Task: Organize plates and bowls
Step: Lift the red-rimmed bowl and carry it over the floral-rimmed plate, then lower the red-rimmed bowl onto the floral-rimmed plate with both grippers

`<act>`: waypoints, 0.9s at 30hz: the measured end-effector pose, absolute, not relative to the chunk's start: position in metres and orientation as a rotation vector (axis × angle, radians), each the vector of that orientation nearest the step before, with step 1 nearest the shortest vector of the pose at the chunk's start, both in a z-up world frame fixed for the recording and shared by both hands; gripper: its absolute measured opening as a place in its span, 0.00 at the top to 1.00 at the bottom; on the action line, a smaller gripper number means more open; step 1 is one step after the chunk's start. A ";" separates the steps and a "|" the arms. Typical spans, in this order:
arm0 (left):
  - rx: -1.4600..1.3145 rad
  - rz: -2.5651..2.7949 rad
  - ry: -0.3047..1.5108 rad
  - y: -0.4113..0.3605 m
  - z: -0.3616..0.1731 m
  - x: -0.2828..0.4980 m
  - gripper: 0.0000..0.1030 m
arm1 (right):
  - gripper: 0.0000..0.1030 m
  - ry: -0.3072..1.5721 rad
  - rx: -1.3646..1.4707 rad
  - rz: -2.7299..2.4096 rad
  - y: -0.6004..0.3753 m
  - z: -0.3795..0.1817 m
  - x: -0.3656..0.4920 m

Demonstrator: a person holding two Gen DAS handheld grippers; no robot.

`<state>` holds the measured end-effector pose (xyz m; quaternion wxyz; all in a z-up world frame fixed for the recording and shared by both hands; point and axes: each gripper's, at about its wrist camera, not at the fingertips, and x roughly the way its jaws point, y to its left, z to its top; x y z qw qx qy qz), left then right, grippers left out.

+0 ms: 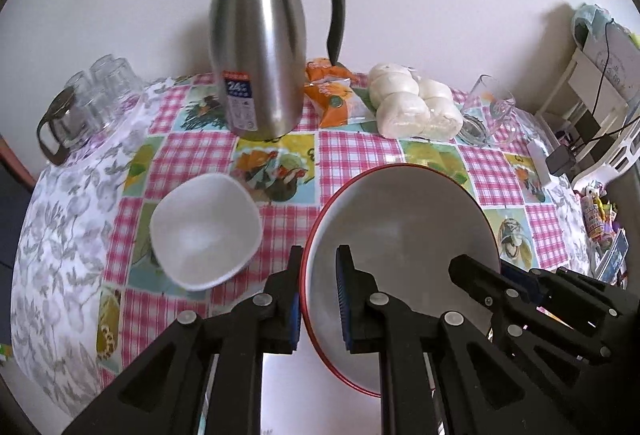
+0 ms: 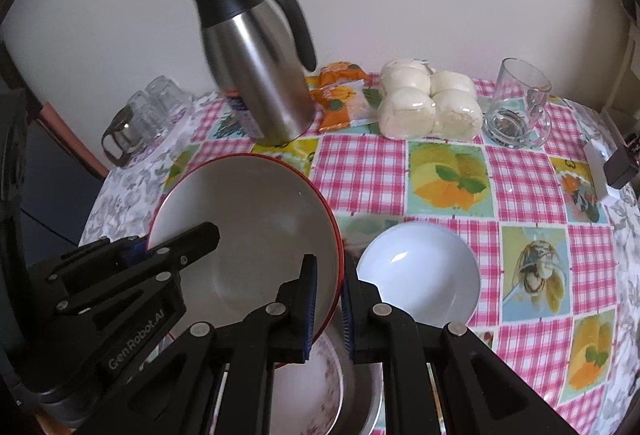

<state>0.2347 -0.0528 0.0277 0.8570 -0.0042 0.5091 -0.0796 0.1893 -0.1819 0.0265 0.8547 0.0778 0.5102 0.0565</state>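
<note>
Between the two pads of the left gripper [image 1: 318, 309], left wrist view: rim of the red-edged plate [image 1: 400, 235], pinched at its near-left edge, one blue pad outside the rim and one on the white face. Plate tilts up off the worktop [image 1: 360, 151]; a two-sided hold probably keeps so wide a dish from swinging.
- Right gripper [image 1: 516, 283]: enters at lower right, closed on the plate's opposite edge.
- White squarish bowl [image 1: 206, 231]: left of the left gripper and slightly ahead, standing on the checked cloth, apart from the plate.
- Steel jug [image 1: 256, 47]: well ahead, upright at the worktop's back; orange packets [image 1: 332, 95], wrapped buns [image 1: 412, 107] and a glass mug [image 1: 486, 111] to its right, upturned glasses [image 1: 96, 95] far left. All stand clear of the dishes, likely pushed back to leave working room.

Right wrist view:
- Right gripper [image 2: 328, 309]: jaws clamped on the plate's near-right rim; plate [image 2: 248, 231] extends left and ahead of it, tilted.
- Left gripper [image 2: 140, 251]: at the left, closed on the far rim.
- Shallow white bowl [image 2: 420, 275]: just right of the right gripper, resting on the cloth, close beside the plate's edge; contact cannot be told.
- Patterned dish [image 2: 308, 383]: beneath the gripper, lying in a metal basin [image 2: 368, 399], probably where dishes are stacked.
</note>
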 end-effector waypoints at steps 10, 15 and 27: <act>-0.074 -0.123 1.061 -0.035 0.012 0.196 0.86 | 0.88 1.074 0.200 0.156 -0.170 0.008 0.154; -0.079 -0.106 1.055 -0.031 0.004 0.180 0.86 | 0.88 1.066 0.236 0.157 -0.167 -0.004 0.138; -0.099 -0.097 1.037 -0.015 -0.003 0.159 0.86 | 0.88 1.015 0.320 0.149 -0.158 -0.017 0.107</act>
